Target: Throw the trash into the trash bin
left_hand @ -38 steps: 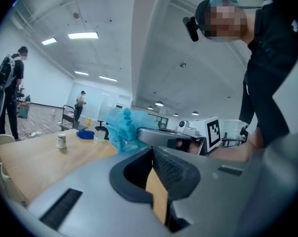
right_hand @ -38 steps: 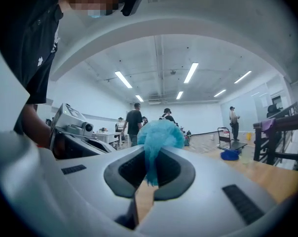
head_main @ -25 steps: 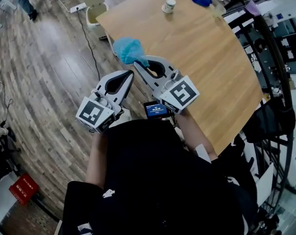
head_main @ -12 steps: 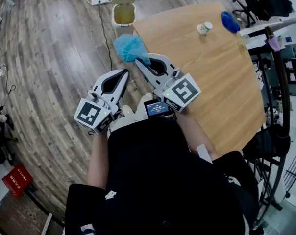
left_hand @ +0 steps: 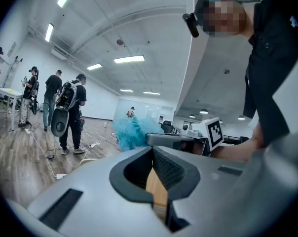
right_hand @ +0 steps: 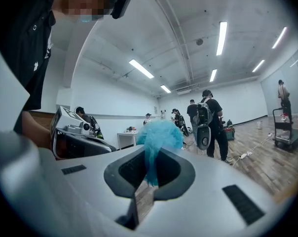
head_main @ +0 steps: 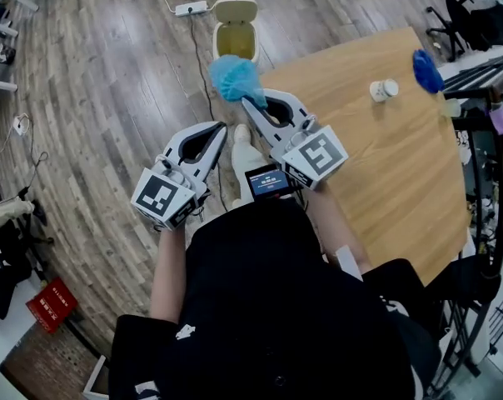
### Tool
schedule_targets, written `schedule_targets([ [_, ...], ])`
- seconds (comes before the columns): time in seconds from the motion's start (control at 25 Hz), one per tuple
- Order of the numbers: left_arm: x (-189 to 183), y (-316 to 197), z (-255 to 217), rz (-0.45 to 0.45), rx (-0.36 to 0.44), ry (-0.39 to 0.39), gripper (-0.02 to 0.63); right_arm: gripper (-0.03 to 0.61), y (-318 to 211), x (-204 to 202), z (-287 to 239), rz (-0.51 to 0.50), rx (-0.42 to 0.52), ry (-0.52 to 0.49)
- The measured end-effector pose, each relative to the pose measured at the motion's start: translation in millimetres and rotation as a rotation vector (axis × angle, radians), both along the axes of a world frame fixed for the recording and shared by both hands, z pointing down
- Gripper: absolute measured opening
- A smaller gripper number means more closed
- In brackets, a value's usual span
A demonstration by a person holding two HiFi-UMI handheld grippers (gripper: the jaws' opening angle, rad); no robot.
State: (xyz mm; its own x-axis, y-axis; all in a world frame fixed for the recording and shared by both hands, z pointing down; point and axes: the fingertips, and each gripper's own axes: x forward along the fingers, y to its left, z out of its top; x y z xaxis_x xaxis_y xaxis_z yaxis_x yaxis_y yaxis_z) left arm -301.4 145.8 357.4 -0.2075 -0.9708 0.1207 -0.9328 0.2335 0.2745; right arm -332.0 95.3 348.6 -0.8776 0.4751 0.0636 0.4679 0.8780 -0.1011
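While the right gripper (head_main: pixel 250 104) is clamped on a crumpled blue wad of trash (head_main: pixel 235 77), the wad stands out beyond its tips over the wood floor (head_main: pixel 93 98), beside the corner of the table (head_main: pixel 385 165) and close to the open trash bin (head_main: pixel 235 47). The left gripper (head_main: pixel 221 127), held alongside, has its jaws pressed together with nothing between them.

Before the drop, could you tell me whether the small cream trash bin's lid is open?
Open: the cream trash bin has its lid flipped back, inside showing.
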Motion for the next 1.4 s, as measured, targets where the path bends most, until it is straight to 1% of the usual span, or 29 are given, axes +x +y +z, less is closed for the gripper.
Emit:
schedule_targets([
  [0.12, -69.8, -19.0, -0.7, 0.005, -0.070, 0.011, 0.008, 0.002, -25.6, -60.9, 2.4, 0.020, -0.048, 0.015],
  [0.24, -121.6, -51.1, -11.5, 0.027, -0.051, 0.031, 0.008, 0.003, -47.2, -108.0, 5.3, 0.032, -0.073, 0.029],
  [0.36, -158.1, -78.3, -6.8, 0.044, -0.052, 0.046, 0.008, 0.002, -71.4, -147.4, 19.9, 0.034, -0.075, 0.059],
  [0.44, -180.0, -86.9, 0.1, 0.042, -0.059, 0.053, 0.008, 0.002, -87.0, -170.8, 29.1, 0.044, -0.083, 0.074],
  [0.52, -199.3, -92.7, 9.8, 0.034, -0.067, 0.078, 0.008, 0.002, -101.0, -190.5, 39.5, 0.062, -0.094, 0.092],
  [0.68, -235.6, -95.0, 49.1, 0.026, -0.107, 0.135, 0.008, 0.002, -118.5, -223.2, 72.9, 0.091, -0.105, 0.163],
  [0.8, -267.8, -96.9, 74.8, 0.037, -0.108, 0.192, 0.008, 0.003, -125.7, -250.1, 103.4, 0.127, -0.100, 0.214],
  [0.96, -299.9, -108.0, 118.2, 0.084, -0.109, 0.246, 0.008, 0.003, -135.0, -286.1, 152.2, 0.172, -0.101, 0.273],
  [1.08, -309.1, -126.2, 152.9, 0.114, -0.108, 0.309, 0.008, 0.002, -154.4, -300.2, 202.1, 0.225, -0.123, 0.360],
  [1.16, -314.1, -137.0, 176.7, 0.111, -0.104, 0.354, 0.008, 0.002, -167.2, -310.0, 242.4, 0.242, -0.122, 0.425],
  [1.24, -319.2, -140.9, 199.9, 0.105, -0.099, 0.383, 0.008, 0.002, -173.8, -323.1, 282.5, 0.242, -0.096, 0.485],
  [1.4, -333.2, -137.7, 254.0, 0.103, -0.113, 0.406, 0.008, 0.003, -177.6, -348.5, 352.7, 0.232, -0.023, 0.570],
])
